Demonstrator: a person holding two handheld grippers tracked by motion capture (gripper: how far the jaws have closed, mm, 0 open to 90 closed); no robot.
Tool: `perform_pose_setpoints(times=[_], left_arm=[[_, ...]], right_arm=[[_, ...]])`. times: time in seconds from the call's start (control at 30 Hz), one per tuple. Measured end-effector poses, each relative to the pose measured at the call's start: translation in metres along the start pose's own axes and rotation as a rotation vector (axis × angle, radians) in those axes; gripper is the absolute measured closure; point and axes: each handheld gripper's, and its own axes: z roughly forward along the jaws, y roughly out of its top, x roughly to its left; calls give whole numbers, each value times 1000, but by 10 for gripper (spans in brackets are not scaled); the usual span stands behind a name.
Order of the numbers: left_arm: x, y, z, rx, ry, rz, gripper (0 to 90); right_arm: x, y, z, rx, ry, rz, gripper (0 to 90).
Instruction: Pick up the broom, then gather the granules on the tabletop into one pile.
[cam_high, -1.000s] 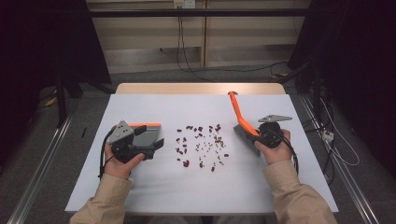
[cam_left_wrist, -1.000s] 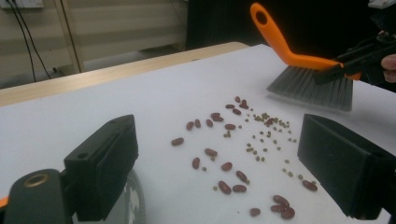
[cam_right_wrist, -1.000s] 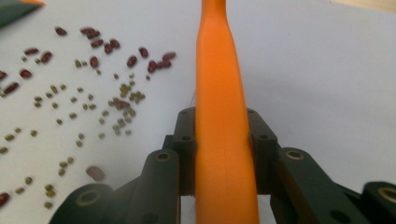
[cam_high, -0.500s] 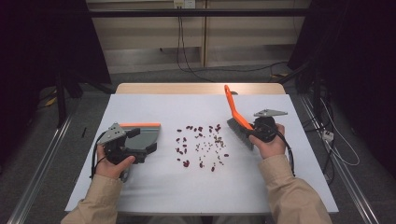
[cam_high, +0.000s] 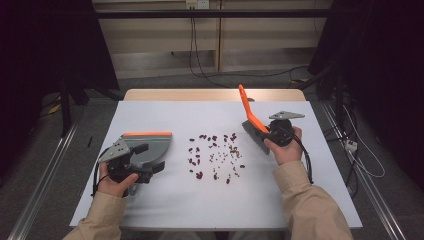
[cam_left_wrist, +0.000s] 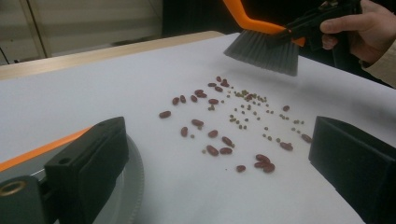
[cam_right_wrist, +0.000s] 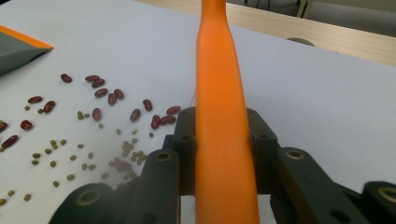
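Observation:
Red beans and small green beans (cam_high: 215, 155) (cam_left_wrist: 224, 126) (cam_right_wrist: 93, 121) lie scattered mid-table. Left of them a grey dustpan (cam_high: 150, 145) (cam_left_wrist: 133, 186) (cam_right_wrist: 18, 49) with an orange edge lies on the white cover. My left gripper (cam_high: 145, 159) (cam_left_wrist: 219, 135) sits at its near side; its jaws have just been opening and stand wide apart with nothing between them. To the right of the beans, my right gripper (cam_high: 272, 132) (cam_right_wrist: 222, 126) is shut on the orange handle of a brush (cam_high: 247, 110) (cam_right_wrist: 219, 93). The grey bristles (cam_left_wrist: 266, 49) hang just above the table.
The white cover (cam_high: 200, 210) spans the table, with a wooden edge (cam_high: 210, 95) at the back. Cables (cam_high: 350, 145) trail on the floor to the right. Metal rails (cam_high: 45, 185) run along both sides.
My left gripper has shifted slightly left and toward me, and the dustpan now lies flat on the table. My right gripper has carried the brush left toward the beans.

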Motion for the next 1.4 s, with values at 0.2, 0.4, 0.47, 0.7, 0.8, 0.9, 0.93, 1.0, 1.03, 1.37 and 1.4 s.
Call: perform_pose_setpoints(times=[0.2, 0.4, 0.47, 0.7, 0.8, 0.9, 0.93, 1.0, 1.03, 1.37, 1.4], left_arm=[[-3, -4, 1, 13, -13, 11, 47], [-4, -6, 1, 12, -19, 6, 47], [-4, -6, 0, 7, -14, 3, 47], [-3, -6, 0, 0, -24, 1, 48], [-3, -5, -1, -5, -27, -1, 49], [-3, -6, -1, 0, -20, 1, 49], [-3, -5, -2, -4, -19, -3, 49], [-3, -5, -2, -4, -19, -3, 49], [-4, -6, -2, -3, -16, -3, 49], [-6, -7, -4, 1, -11, 1, 50], [-6, -7, -4, 1, -8, 1, 50]], right_arm=[[0, 2, 9, 2, -8, -13, 712], [-2, 5, 12, 2, -16, -23, 712], [-2, 7, 12, -2, -17, -24, 712], [-3, 14, 14, -7, -16, -27, 713], [-4, 16, 19, -4, -13, -28, 712], [-6, 18, 26, 1, -14, -25, 712], [-7, 19, 27, -2, -16, -31, 712], [-7, 21, 31, -6, -12, -32, 712], [-7, 21, 32, -7, -14, -35, 712], [-11, 24, 54, -19, -25, -67, 712], [-11, 25, 57, -16, -25, -80, 712]])
